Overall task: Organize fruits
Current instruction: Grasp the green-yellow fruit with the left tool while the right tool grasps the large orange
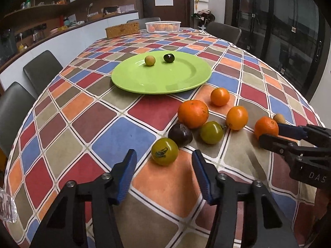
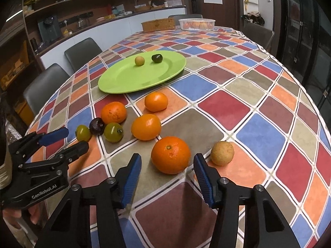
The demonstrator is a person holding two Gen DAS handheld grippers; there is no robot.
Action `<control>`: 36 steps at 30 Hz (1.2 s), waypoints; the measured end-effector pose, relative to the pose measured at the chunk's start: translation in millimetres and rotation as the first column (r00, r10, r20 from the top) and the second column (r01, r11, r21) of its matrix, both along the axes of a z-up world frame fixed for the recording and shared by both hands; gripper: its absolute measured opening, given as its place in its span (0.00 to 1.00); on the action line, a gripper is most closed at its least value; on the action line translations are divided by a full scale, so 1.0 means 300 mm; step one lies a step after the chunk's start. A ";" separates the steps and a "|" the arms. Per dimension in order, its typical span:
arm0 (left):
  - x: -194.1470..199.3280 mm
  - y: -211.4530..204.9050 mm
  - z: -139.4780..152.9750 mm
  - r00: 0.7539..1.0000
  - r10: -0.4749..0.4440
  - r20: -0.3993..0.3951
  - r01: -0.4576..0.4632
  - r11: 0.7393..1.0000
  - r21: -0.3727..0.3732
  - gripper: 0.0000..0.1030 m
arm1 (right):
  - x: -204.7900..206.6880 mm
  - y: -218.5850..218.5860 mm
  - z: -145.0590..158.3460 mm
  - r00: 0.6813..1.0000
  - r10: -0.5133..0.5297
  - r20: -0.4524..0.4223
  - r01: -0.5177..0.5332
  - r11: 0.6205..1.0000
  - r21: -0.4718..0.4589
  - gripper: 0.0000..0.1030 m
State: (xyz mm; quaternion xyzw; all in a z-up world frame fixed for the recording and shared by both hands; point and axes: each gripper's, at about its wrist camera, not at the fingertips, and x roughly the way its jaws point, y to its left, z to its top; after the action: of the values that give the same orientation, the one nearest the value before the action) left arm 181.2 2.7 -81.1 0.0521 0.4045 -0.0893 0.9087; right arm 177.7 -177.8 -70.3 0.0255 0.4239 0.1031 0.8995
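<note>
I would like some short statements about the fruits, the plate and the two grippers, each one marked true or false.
1. The green plate holds two small fruits. True.
2. The left gripper holds the green tomato. False: the tomato lies ahead of its open fingers, on the tablecloth.
3. Four orange fruits lie on the tablecloth. True.
4. The white basket stands beside the plate. False: it stands at the far end of the table.
5. The right gripper faces the nearest orange. True.
</note>
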 end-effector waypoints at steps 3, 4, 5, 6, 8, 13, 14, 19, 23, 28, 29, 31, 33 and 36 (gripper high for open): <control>0.016 0.004 -0.004 1.000 0.003 -0.013 -0.003 1.000 -0.010 0.42 | 0.012 0.002 -0.009 1.000 0.001 -0.010 -0.001 1.000 -0.002 0.48; 0.021 0.005 -0.006 1.000 0.004 -0.018 -0.005 1.000 -0.016 0.41 | 0.016 0.002 -0.013 1.000 0.000 -0.014 0.000 1.000 -0.003 0.47; 0.023 0.006 -0.006 1.000 0.006 -0.020 -0.006 1.000 -0.019 0.40 | 0.020 0.001 -0.015 1.000 -0.001 -0.017 0.001 1.000 -0.003 0.45; 0.025 0.006 -0.007 1.000 0.007 -0.021 -0.008 1.000 -0.024 0.38 | 0.023 -0.001 -0.018 1.000 -0.003 -0.019 0.003 1.000 -0.003 0.44; 0.028 0.004 -0.009 1.000 0.005 -0.024 -0.006 1.000 -0.026 0.35 | 0.028 -0.004 -0.021 1.000 -0.004 -0.022 0.004 1.000 -0.002 0.42; 0.033 0.000 -0.013 1.000 0.003 -0.026 -0.004 1.000 -0.029 0.28 | 0.030 -0.004 -0.023 1.000 -0.003 -0.020 0.002 1.000 -0.003 0.41; 0.033 0.000 -0.012 1.000 0.003 -0.025 -0.004 1.000 -0.028 0.28 | 0.030 -0.004 -0.023 1.000 -0.002 -0.020 0.002 1.000 -0.004 0.41; 0.026 -0.004 -0.005 1.000 -0.002 -0.019 0.001 1.000 -0.028 0.28 | 0.029 -0.006 -0.019 1.000 0.001 -0.015 -0.001 1.000 -0.002 0.41; 0.011 -0.004 0.013 1.000 -0.002 -0.008 0.002 0.999 -0.035 0.28 | 0.019 -0.002 0.001 1.000 0.007 0.003 -0.007 1.000 -0.001 0.41; -0.015 -0.001 0.051 1.000 -0.002 0.016 0.002 0.999 -0.042 0.28 | 0.000 0.005 0.038 0.999 0.021 0.036 -0.021 1.000 0.003 0.41; -0.021 -0.001 0.063 1.000 -0.003 0.024 0.004 0.999 -0.043 0.28 | -0.004 0.006 0.046 0.999 0.025 0.043 -0.025 1.000 0.005 0.41; -0.032 -0.002 0.084 0.999 -0.005 0.039 0.007 0.999 -0.045 0.28 | -0.013 0.010 0.066 0.998 0.033 0.058 -0.034 0.999 0.010 0.41; -0.042 -0.003 0.110 0.998 -0.009 0.061 0.012 0.999 -0.044 0.28 | -0.022 0.017 0.088 0.996 0.047 0.076 -0.048 0.999 0.012 0.41; -0.049 -0.009 0.148 0.996 -0.016 0.091 0.019 0.999 -0.043 0.28 | -0.027 0.023 0.118 0.992 0.067 0.104 -0.068 0.998 0.011 0.41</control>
State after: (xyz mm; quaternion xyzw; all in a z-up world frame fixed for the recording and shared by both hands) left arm 166.6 0.1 -36.7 0.0398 0.3604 -0.1035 0.9262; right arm 169.5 -170.8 -34.7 0.0126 0.3764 0.1377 0.9161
